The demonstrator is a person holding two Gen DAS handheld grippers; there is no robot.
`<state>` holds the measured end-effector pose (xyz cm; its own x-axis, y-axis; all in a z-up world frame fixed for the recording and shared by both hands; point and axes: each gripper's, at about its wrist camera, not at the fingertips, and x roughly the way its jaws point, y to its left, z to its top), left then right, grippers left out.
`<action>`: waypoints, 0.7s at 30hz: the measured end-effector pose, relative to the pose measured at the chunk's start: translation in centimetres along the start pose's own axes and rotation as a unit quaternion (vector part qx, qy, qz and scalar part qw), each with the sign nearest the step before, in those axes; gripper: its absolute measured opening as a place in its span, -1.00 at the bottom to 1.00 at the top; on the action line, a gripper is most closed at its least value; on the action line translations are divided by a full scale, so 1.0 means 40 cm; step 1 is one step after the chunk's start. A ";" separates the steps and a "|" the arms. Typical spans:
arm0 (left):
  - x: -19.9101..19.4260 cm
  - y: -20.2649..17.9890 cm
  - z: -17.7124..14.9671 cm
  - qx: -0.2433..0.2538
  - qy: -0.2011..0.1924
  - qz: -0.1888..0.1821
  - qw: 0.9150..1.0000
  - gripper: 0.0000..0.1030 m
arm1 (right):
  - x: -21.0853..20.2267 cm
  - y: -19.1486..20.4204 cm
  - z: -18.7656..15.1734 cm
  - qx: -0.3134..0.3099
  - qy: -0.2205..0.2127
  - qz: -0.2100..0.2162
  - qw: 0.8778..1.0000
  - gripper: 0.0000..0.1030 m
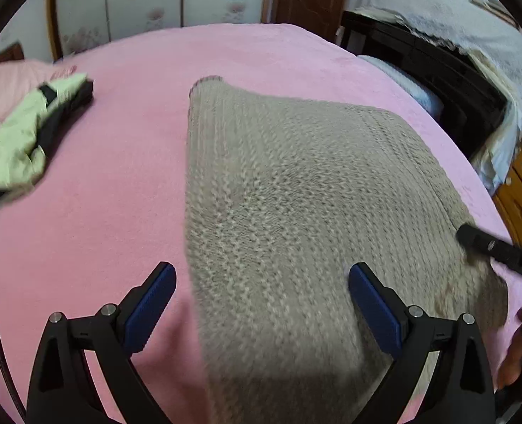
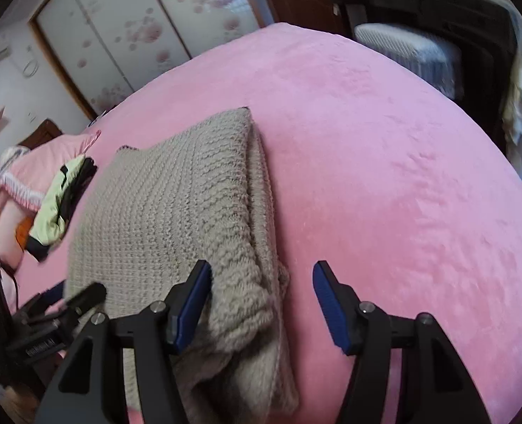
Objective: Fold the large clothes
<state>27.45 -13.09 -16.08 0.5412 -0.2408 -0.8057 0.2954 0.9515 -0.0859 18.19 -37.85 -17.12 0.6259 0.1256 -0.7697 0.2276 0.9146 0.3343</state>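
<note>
Both claws, left (image 1: 262, 282) and right (image 2: 261, 282), spread wide over folded knit sweater (image 1: 296, 194).

A beige chunky-knit sweater (image 1: 296, 190) lies folded on the pink bed (image 1: 119, 176), layers stacked flat, its thicker doubled edge running along the right side.
</note>
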 end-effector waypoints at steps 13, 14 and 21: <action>-0.182 0.019 -0.074 -0.007 -0.078 0.041 0.996 0.90 | -0.154 0.204 -0.105 -0.159 -0.084 -0.026 0.983 -0.63; -0.170 0.014 -0.082 0.001 -0.075 0.047 0.996 0.90 | -0.128 0.212 -0.122 -0.172 -0.069 -0.032 0.982 -0.70; -0.073 0.043 -0.149 0.018 -0.032 0.091 0.995 0.92 | -0.055 0.108 -0.174 -0.137 -0.034 -0.081 0.987 -1.00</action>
<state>21.69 -9.59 -17.35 0.6375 -0.0787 -0.7664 0.2155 0.9733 0.0794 12.61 -31.51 -17.78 0.6488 -0.0491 -0.7594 0.1241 0.9914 0.0420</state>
